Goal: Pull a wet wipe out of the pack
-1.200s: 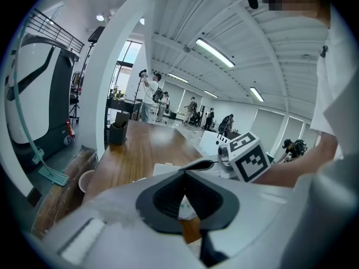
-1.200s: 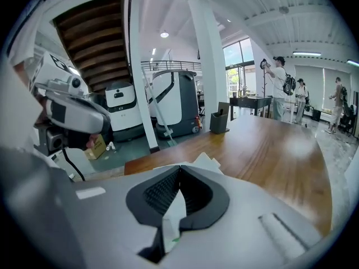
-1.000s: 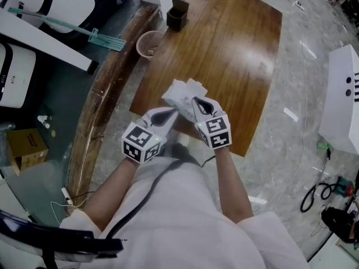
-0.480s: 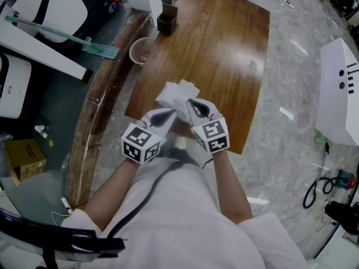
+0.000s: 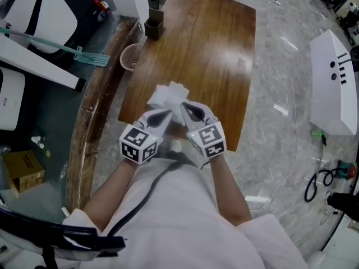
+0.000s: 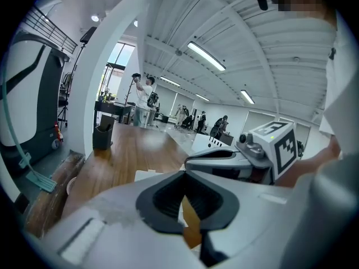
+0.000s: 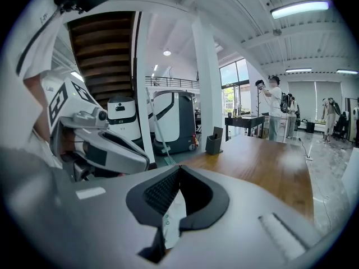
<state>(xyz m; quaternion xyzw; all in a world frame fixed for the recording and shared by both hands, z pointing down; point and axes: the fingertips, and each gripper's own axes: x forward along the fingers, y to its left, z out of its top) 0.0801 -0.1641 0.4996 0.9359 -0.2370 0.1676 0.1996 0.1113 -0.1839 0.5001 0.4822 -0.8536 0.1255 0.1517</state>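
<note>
In the head view a white wet wipe pack (image 5: pixel 167 98) is held in the air over the near edge of the wooden table (image 5: pixel 207 55). My left gripper (image 5: pixel 163 116) pinches its near left side and my right gripper (image 5: pixel 187 110) pinches its near right side, tips almost touching. In the left gripper view the left gripper (image 6: pixel 184 172) has its jaws closed, with a white corner of the pack (image 6: pixel 147 176) showing beyond them. Closed on a white edge of the pack (image 7: pixel 173 214) with green print is the right gripper (image 7: pixel 179 168). No wipe shows outside the pack.
A dark pen holder (image 5: pixel 153 27) stands at the table's far left corner. A pink basket (image 5: pixel 130 56) and a green broom (image 5: pixel 84 55) lie off the left edge. A white machine (image 5: pixel 331 88) and floor cables (image 5: pixel 317 186) are at the right, a cardboard box (image 5: pixel 22 170) at the left.
Both grippers keep the same hold on the pack. Together with the pack they have drifted a little left and closer to the table's near edge in the view.
</note>
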